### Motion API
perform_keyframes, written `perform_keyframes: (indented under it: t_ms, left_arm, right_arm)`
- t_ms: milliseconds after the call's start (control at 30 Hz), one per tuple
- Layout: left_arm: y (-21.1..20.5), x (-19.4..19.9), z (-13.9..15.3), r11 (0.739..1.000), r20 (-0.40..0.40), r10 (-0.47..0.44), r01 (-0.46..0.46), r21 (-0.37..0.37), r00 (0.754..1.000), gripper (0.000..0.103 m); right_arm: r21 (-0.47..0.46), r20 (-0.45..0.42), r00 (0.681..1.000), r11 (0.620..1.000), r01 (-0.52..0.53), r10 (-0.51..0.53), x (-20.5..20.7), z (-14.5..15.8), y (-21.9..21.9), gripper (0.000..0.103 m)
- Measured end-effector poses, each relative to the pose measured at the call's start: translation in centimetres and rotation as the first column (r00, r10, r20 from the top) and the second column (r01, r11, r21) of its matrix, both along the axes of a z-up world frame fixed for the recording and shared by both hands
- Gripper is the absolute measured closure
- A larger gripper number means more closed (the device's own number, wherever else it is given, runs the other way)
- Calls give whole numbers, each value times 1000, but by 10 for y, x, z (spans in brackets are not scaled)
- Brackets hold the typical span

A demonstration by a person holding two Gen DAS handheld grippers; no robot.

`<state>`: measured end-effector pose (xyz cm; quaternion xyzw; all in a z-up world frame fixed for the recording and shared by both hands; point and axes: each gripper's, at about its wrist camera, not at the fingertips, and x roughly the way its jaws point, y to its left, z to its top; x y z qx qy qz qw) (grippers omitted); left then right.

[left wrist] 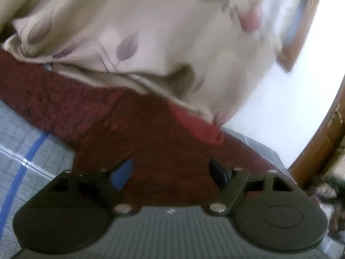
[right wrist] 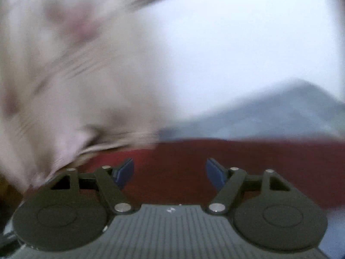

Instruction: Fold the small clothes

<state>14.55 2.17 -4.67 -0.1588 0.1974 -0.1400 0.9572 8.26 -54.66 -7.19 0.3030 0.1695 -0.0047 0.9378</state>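
A dark red textured cloth (left wrist: pixel 151 133) lies on the grey gridded mat (left wrist: pixel 32 151), right in front of my left gripper (left wrist: pixel 172 172). That gripper is open, its blue pads spread over the cloth and holding nothing. In the right wrist view the same red cloth (right wrist: pixel 215 161) lies flat under my right gripper (right wrist: pixel 169 170), which is open and empty. This view is heavily blurred.
A cream curtain with a grey and pink leaf print (left wrist: pixel 140 32) hangs behind the cloth and drapes over its far edge; it also shows in the right wrist view (right wrist: pixel 64 75). A white wall (left wrist: pixel 291 86) and a brown wooden frame (left wrist: pixel 323 140) stand at the right.
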Motion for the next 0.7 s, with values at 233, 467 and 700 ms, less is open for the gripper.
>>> perform_keyframes:
  t_ms: [233,467,700]
  left_arm:
    - [-13,-33,24,998,-15,34,-35,-43,999,21]
    - [-17,-61,26,995,-79,89,-93,-45,993,20]
    - [-20,-75,30,994,-86,110,-110,12,990,20]
  right_arm:
    - [287,-165,899,852,438,-406,-120,-67,-191,28]
    - [531,-234,929,763,368,-286,-86,-121,-254,24]
    - [401,-171,939,849,343,-298,-49,-99,-234,84]
